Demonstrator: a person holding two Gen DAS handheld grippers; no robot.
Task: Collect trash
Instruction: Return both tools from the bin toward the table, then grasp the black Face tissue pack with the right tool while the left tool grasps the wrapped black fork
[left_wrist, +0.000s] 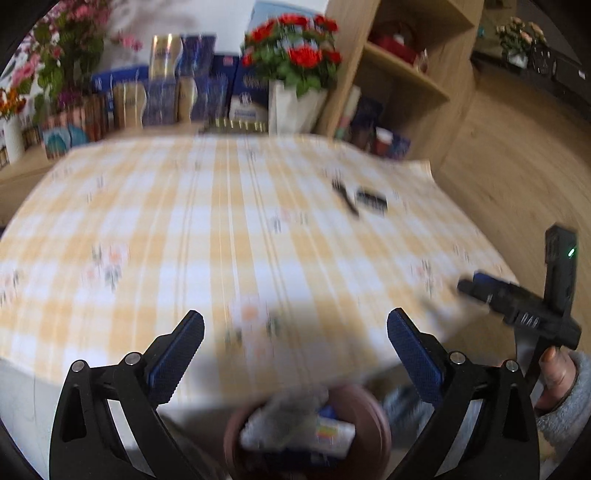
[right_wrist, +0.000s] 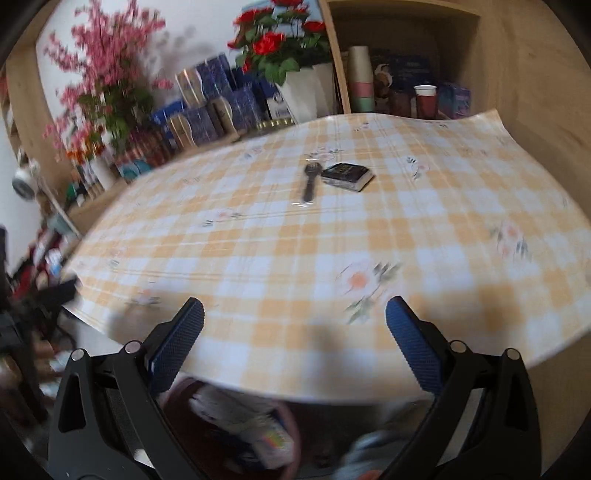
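A brown bin (left_wrist: 373, 413) with crumpled wrappers and paper in it stands below the table's near edge; it also shows in the right wrist view (right_wrist: 288, 435). A black plastic fork (right_wrist: 309, 181) and a small dark packet (right_wrist: 346, 176) lie on the checked tablecloth (right_wrist: 332, 240); both show blurred in the left wrist view, the fork (left_wrist: 345, 197) left of the packet (left_wrist: 372, 200). My left gripper (left_wrist: 295, 354) is open and empty above the bin. My right gripper (right_wrist: 294, 350) is open and empty at the table's near edge, and shows in the left wrist view (left_wrist: 517, 302).
Flower pots (right_wrist: 295, 55), blue boxes (right_wrist: 218, 99) and cans stand along the table's far side. A wooden shelf (right_wrist: 406, 74) with cups stands at the back right. Clutter lies on the floor at the left (right_wrist: 44, 258).
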